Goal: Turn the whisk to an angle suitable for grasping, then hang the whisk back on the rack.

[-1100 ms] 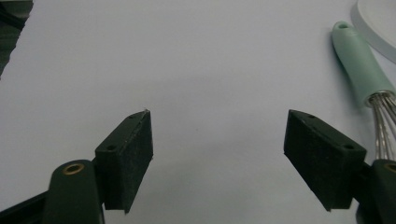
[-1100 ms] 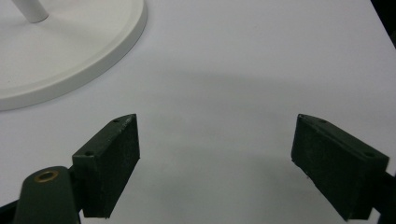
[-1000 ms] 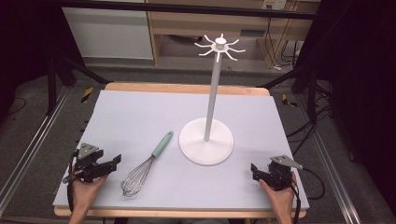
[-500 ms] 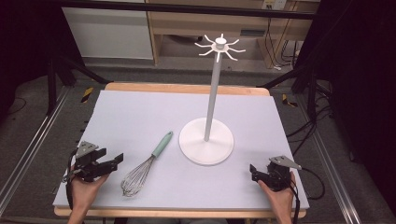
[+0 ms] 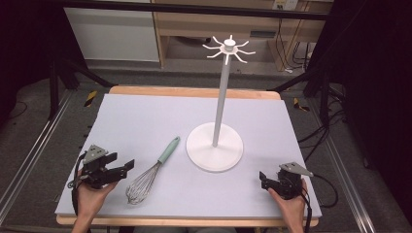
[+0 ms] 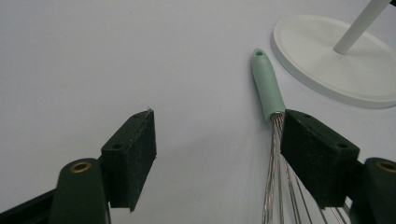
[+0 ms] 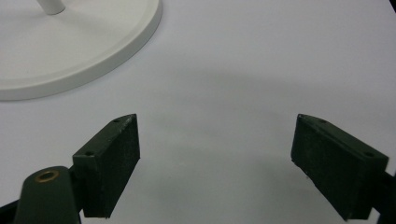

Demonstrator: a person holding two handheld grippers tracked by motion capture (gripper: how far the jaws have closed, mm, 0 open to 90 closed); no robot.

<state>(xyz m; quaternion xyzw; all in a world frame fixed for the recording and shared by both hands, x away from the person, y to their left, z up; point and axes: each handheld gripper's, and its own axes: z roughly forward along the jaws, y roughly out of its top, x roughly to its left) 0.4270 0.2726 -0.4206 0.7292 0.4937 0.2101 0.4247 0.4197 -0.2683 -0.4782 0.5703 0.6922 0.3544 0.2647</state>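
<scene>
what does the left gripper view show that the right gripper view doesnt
The left gripper view alone shows the whisk, its mint handle pointing away and its wires running down beside one of the left gripper's fingers, jaws apart with nothing between them. The right gripper view alone shows the right gripper, also open over bare mat. Both share the white stand base, with the foot of its pole, and the pale mat.

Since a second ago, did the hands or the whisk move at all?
Hardly anything. The left gripper has crept slightly toward the whisk, jaws open and not touching it. Nothing was picked up or let go. The whisk lies in the same spot beside the white stand, and the right gripper rests open near the table's right front corner, as before.
</scene>
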